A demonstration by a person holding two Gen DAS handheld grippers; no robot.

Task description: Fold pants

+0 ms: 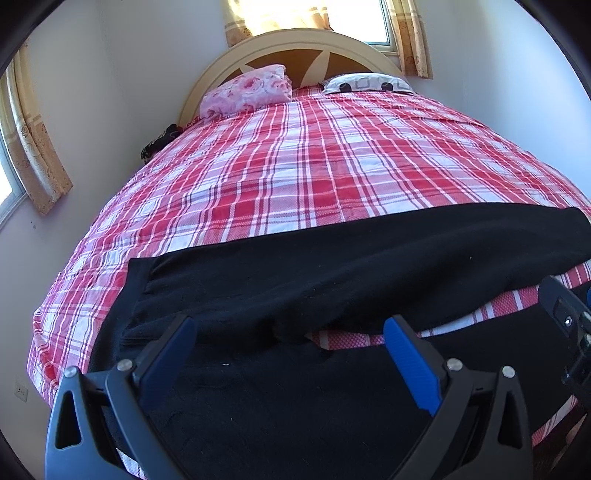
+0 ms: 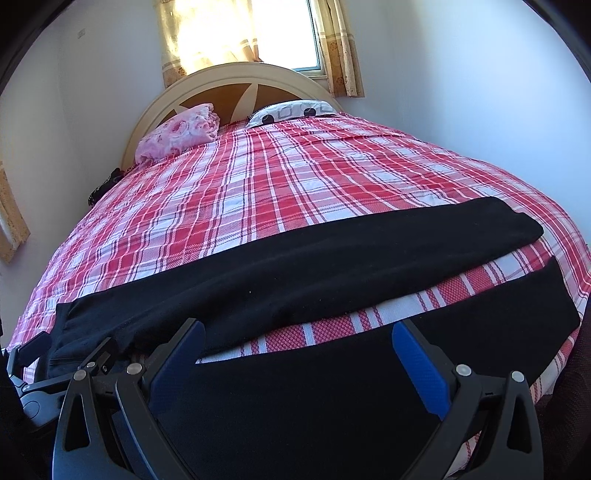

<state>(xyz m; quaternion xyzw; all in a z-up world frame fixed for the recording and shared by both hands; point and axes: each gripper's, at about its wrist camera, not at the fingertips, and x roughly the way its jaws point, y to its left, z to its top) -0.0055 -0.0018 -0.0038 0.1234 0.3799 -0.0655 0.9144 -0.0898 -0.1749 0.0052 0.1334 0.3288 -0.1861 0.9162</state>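
Black pants (image 1: 332, 258) are lying across the foot end of a bed (image 1: 295, 155), their long axis running left to right along the bed's near edge. The waistband end is pointing toward the left edge; the two legs are stretching toward the right edge, splitting apart there with a strip of red plaid bedspread (image 2: 369, 317) showing between them. The left gripper (image 1: 290, 334) is hovering over the waist area, jaws spread wide and holding nothing. The right gripper (image 2: 297, 336) is hanging over the nearer leg, jaws likewise apart and empty. At the far end, a pink floral pillow (image 1: 251, 88) is leaning on the rounded headboard (image 1: 295, 40) at left, a white patterned pillow (image 1: 369, 83) lying to its right. Curtains (image 2: 207, 33) are glowing at the window behind.
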